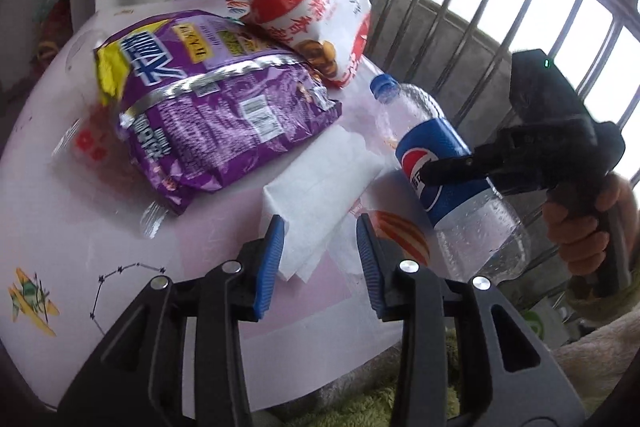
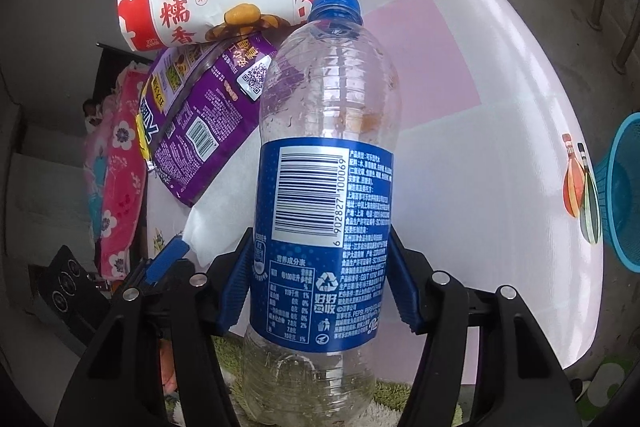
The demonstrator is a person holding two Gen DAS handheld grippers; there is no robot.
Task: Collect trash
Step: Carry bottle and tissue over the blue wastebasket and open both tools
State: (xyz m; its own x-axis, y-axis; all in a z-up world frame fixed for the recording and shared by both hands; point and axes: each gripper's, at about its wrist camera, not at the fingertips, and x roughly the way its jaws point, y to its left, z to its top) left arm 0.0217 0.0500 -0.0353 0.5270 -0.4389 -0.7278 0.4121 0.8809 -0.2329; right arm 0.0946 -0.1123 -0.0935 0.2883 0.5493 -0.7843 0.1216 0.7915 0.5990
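While right tongs point(image 2: 316, 287) clamp bottle point(image 2: 326, 163), left tongs point(image 1: 322, 263) straddle napkin point(image 1: 320, 187).

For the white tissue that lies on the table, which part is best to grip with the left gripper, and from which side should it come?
Grip the tissue at its near folded corner, which points at the open left gripper and already lies partly between its jaws. Come straight forward and low over the table. The far end goes under the purple bag, so pulling toward you probably frees it best.

Both wrist views look close across the table point(image 1: 72, 211), sharing the bottle point(image 2: 326, 131).
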